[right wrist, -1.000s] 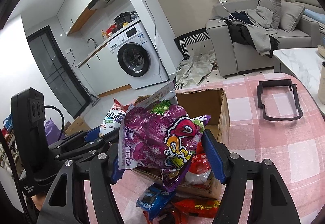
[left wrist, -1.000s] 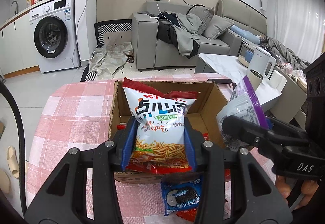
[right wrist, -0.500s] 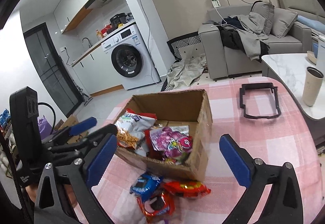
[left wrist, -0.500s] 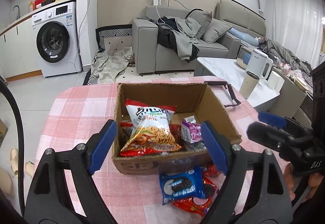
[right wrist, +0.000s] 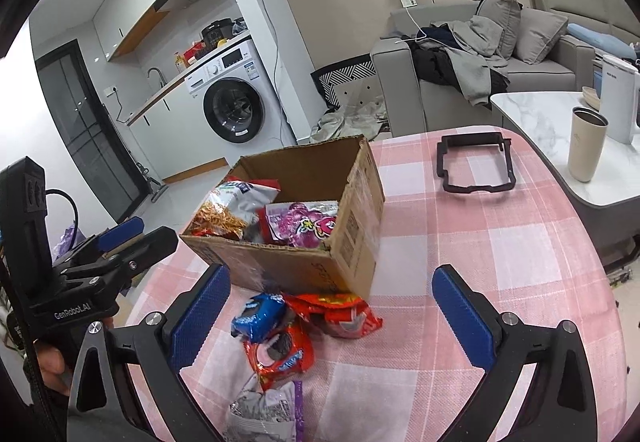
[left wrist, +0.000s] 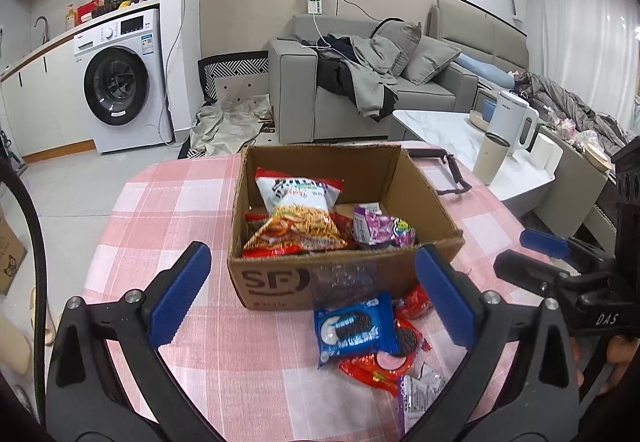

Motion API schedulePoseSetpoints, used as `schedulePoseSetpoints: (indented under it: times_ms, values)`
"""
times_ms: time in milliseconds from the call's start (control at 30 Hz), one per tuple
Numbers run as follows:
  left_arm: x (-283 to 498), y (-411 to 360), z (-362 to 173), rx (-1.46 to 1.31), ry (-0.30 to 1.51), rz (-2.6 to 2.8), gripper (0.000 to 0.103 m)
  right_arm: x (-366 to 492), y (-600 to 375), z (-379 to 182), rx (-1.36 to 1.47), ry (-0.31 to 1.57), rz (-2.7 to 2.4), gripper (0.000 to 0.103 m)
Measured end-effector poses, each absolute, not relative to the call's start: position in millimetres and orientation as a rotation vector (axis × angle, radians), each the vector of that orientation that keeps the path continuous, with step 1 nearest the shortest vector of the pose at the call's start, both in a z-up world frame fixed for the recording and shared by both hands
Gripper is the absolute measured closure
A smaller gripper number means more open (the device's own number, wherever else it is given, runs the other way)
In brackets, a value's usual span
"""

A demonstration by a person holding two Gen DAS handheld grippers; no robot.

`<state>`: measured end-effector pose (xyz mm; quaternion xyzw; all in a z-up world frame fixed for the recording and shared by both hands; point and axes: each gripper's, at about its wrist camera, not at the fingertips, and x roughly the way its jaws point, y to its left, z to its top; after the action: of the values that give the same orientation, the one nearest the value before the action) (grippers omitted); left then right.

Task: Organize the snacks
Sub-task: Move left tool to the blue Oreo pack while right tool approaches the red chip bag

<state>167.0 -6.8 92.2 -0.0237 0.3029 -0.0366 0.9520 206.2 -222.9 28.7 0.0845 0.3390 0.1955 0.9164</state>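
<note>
An open cardboard box (left wrist: 276, 282) (right wrist: 360, 201) stands on the pink checked tablecloth. Inside it lie a noodle-snack bag (left wrist: 298, 217) (right wrist: 224, 209) and a purple bag (left wrist: 380, 230) (right wrist: 308, 226). In front of the box are a blue cookie pack (left wrist: 352, 328) (right wrist: 260, 316), red packs (left wrist: 376, 366) (right wrist: 336, 312) and a silver-purple pack (right wrist: 268, 414). My left gripper (left wrist: 312, 266) hangs before the box, its jaws opening wide with nothing held. My right gripper (right wrist: 331, 276) stands open and empty over the loose packs.
A black rectangular frame (right wrist: 474, 161) lies on the cloth at the back right. Beyond the table's right edge is a marble table with a beige cup (right wrist: 586, 145) and a white kettle (left wrist: 514, 121). A sofa (left wrist: 400, 81) and washing machine (left wrist: 120, 81) stand behind.
Both grippers let go of their bags, the noodle snack and the purple one, which now lie in the box. Both drew back from the box with their jaws spread wide.
</note>
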Motion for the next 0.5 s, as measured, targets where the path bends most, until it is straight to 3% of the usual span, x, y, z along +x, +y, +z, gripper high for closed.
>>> schedulePoseSetpoints:
  times_ms: [500]
  values:
    - [141.5, -3.7, 48.5, -0.05, 0.684, -0.061, 0.001, 198.4, -233.1, -5.2, 0.142, 0.755, 0.367, 0.0]
